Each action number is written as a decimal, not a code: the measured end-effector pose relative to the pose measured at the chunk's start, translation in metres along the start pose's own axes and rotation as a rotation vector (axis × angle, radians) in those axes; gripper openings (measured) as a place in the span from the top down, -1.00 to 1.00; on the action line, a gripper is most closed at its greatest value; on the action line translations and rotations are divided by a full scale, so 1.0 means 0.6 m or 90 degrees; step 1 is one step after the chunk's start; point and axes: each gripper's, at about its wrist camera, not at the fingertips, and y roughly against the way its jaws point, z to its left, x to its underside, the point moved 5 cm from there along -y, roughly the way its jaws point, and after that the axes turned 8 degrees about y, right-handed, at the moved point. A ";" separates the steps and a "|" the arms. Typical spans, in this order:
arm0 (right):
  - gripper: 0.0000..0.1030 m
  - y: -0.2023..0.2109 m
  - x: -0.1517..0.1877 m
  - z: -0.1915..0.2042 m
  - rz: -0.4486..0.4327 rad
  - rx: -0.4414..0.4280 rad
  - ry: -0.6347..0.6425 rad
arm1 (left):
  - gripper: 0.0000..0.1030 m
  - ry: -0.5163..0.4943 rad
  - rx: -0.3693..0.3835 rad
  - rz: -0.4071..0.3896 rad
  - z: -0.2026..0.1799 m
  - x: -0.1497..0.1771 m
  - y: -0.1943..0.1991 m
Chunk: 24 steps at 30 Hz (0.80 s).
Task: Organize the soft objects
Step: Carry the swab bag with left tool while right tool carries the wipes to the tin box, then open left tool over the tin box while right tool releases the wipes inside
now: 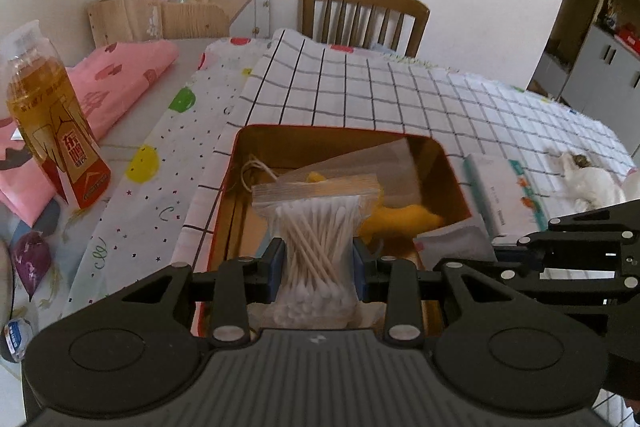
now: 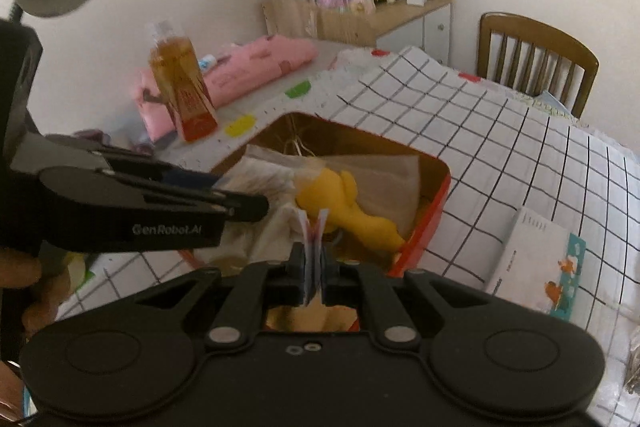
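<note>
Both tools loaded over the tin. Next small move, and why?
Probably lower the left tool a little further into the red tin and let go of the bag of cotton swabs. The bag is pinched between its pads and already hangs over the open tin, above the yellow soft toy. The right tool, shut on a thin packet, could follow.

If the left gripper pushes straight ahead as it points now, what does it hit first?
Probably the yellow soft toy and paper lying inside the open red tin box; the left gripper and its clear bag of cotton swabs hang just above them. Depth is uncertain.
</note>
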 end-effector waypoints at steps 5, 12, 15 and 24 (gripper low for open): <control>0.89 -0.024 0.007 -0.006 0.024 0.001 -0.013 | -0.07 -0.017 0.001 0.020 0.003 0.004 -0.018; 0.87 -0.037 0.014 -0.003 0.042 0.001 -0.011 | -0.30 -0.025 0.007 0.035 0.005 0.004 -0.030; 0.85 -0.039 0.017 0.002 0.047 0.003 0.002 | -0.45 -0.033 0.008 0.035 0.004 0.007 -0.030; 0.55 -0.037 0.020 0.020 0.047 0.006 0.043 | -0.49 -0.014 0.022 0.019 0.014 0.001 -0.005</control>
